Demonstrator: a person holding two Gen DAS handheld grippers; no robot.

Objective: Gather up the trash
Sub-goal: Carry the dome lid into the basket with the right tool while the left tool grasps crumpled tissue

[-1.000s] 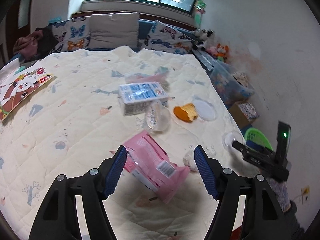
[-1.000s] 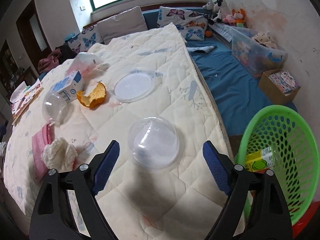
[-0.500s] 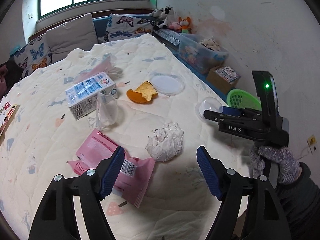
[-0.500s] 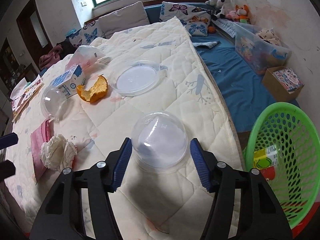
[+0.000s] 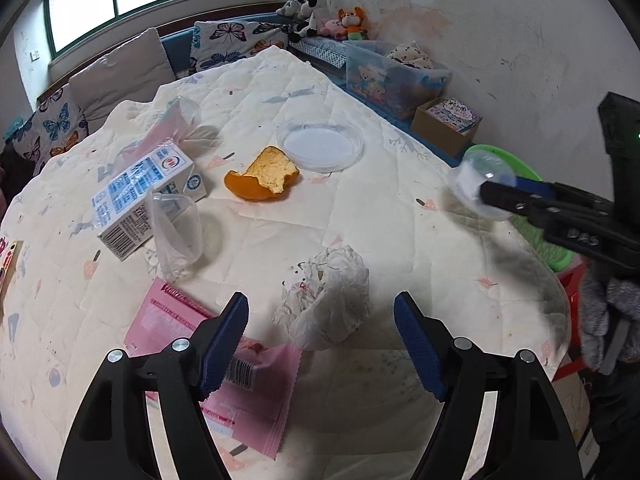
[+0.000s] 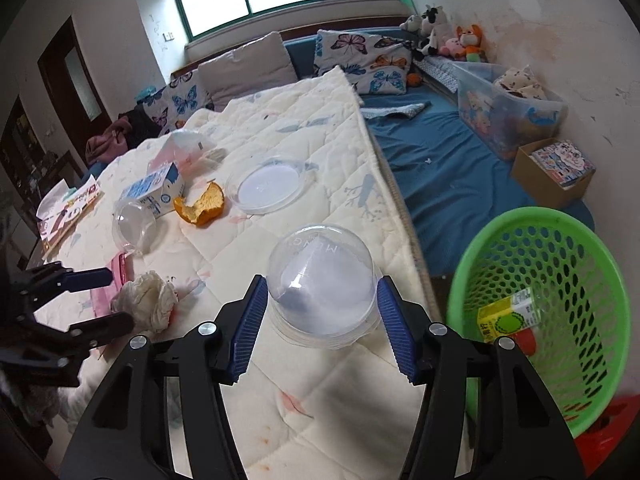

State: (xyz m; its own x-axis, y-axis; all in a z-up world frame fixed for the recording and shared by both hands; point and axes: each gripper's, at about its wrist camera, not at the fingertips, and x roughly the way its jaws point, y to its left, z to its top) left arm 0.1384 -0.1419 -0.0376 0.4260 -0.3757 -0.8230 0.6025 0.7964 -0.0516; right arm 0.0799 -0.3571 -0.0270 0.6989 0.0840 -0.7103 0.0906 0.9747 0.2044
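Between the blue pads of the right gripper (image 6: 319, 322), just closed in: clear plastic dome lid (image 6: 322, 288), clamped above the quilted bed (image 6: 320, 168) beside the green mesh basket (image 6: 560, 264). Slick, thin; could squirt free. Left gripper (image 5: 320, 344) open over the crumpled white tissue wad (image 5: 326, 300).

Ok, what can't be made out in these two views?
- Green basket: bottom hidden by its own wall in the right wrist view; largely blocked by the right gripper in the left wrist view.
- Clear dome lid: blurred in the left wrist view.
- Pink wrapper: partly behind the left gripper.
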